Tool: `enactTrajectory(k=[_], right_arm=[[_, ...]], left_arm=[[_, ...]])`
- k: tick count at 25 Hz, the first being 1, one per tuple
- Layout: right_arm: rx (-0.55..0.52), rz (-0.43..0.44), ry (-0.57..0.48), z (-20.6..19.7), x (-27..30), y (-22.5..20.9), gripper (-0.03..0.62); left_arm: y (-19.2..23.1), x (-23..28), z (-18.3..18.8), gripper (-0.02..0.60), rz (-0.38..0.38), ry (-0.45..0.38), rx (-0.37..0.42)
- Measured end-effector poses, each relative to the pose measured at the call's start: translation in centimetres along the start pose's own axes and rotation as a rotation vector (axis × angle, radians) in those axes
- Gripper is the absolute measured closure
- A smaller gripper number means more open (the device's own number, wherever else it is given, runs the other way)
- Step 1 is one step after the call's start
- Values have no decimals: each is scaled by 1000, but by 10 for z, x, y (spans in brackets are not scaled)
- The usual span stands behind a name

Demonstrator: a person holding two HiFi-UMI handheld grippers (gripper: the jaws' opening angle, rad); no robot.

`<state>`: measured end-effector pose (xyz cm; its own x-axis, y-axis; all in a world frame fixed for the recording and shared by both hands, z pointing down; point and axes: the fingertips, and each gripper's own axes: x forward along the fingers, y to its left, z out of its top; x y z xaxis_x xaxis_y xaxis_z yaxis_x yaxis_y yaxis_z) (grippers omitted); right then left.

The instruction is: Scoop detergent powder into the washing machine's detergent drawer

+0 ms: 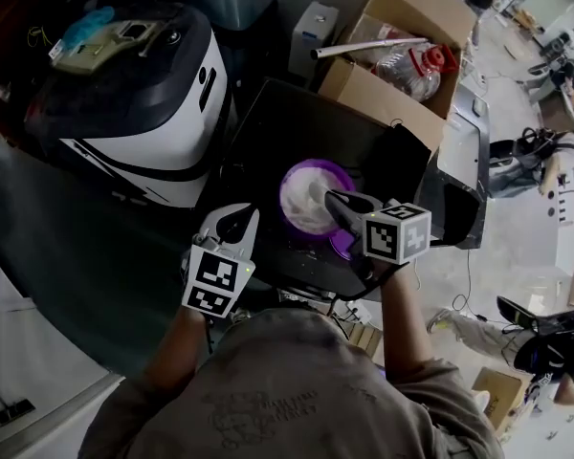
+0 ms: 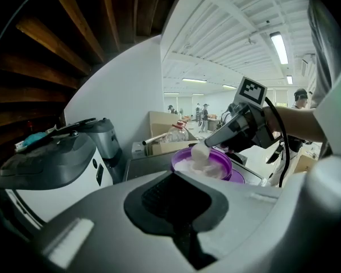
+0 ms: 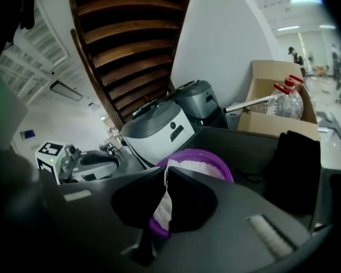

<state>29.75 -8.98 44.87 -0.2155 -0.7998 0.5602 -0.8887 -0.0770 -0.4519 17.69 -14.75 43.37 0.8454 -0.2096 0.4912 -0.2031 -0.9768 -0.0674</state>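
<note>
- Dark grey flat tabletop (image 1: 364, 146): carries a purple round plastic bowl (image 1: 316, 163). The bowl stands about midway between the left and right edges, nearer the near edge than the far one.
- Bowl contents: white detergent powder (image 1: 301, 208), heaped high inside the rim.
- Right gripper (image 1: 335, 201): reaches in from the near right corner, with its tips over the bowl. Its jaws are closed on the handle of a small white plastic scoop (image 2: 200, 152). The scoop's cup sits at the surface of the powder; whether it touches cannot be told.
- Left gripper (image 1: 237, 220): held at the near left corner, just beside the bowl and apart from it. Its jaws are pressed together with nothing between them.
- Beyond the left edge: a white and dark grey rounded appliance (image 1: 134, 94).
- Beyond the far right corner: an open brown cardboard box (image 1: 373, 94) holding a clear plastic bottle with a red cap (image 1: 407, 75).
</note>
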Motion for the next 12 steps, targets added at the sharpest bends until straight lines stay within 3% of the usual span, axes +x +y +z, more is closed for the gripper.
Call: enactTrajectory(k=[7, 12], right_arm=[[292, 68, -156, 2, -10, -9, 558], [390, 105, -246, -1, -15, -11, 558]], left_arm=[[-4, -6, 10, 581, -10, -27, 18], [-9, -13, 16, 581, -14, -53, 21]])
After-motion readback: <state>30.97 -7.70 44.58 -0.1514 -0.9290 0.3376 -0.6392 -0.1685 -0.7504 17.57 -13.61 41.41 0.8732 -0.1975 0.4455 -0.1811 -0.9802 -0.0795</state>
